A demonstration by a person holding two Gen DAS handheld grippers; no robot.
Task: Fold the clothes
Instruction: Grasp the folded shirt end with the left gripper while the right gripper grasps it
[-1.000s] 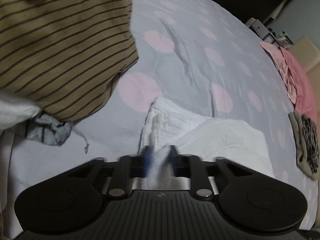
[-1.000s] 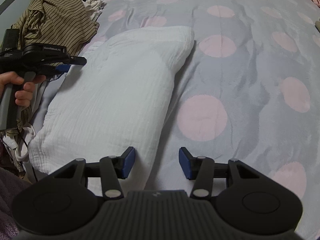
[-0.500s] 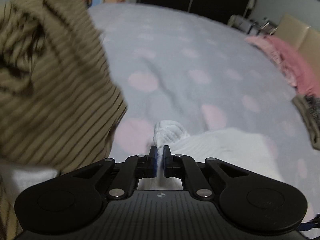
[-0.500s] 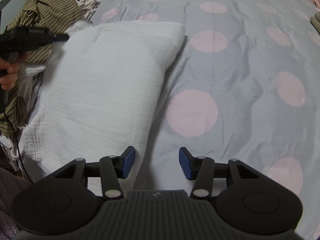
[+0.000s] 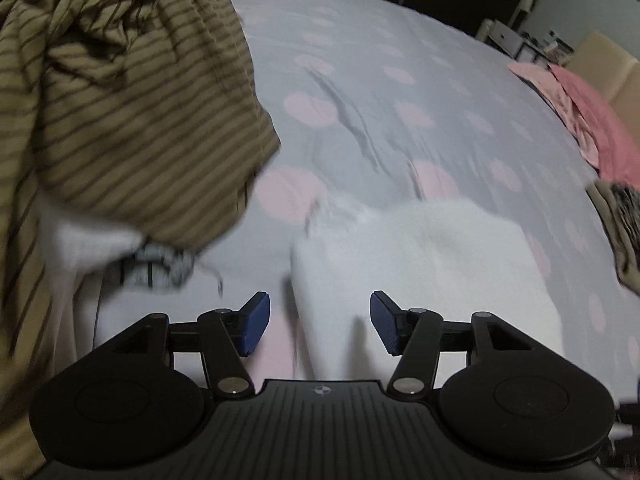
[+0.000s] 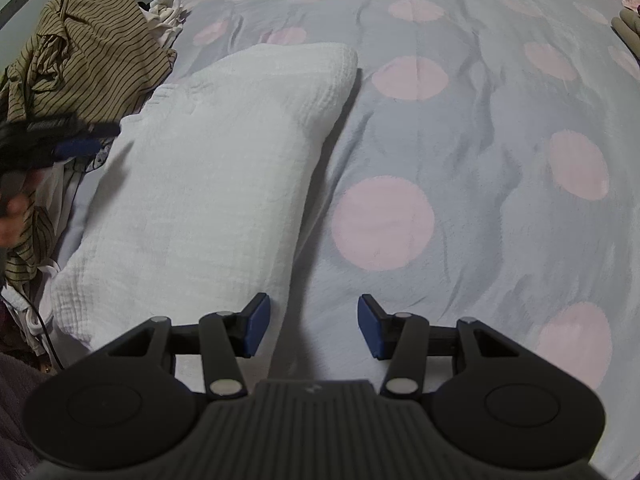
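A: Where's the towel (image 6: pixel 208 184)?

B: Folded on the bedspread (image 6: pixel 500 152), running from about 7 to 12 o'clock in the right wrist view; its right edge lies just past the right gripper (image 6: pixel 313 326), off the left pad.

A: And that gripper's fingers?

B: Spread wide, holding nothing; only bedspread shows between the blue pads (image 6: pixel 256 322).

A: The left gripper (image 5: pixel 319 322)?

B: Also wide apart and empty; the towel (image 5: pixel 424 264) lies straight ahead at 12 o'clock, its near end showing between the pads (the frame is blurred, so I cannot tell if they touch it).

A: Anything else nearby?

B: A striped shirt (image 5: pixel 120 104) heaped at 10 o'clock in the left view, over some white and grey clothes (image 5: pixel 160 268); pink cloth (image 5: pixel 588 120) at 2 o'clock; the left hand (image 6: pixel 12 216) shows at 9 o'clock in the right view.
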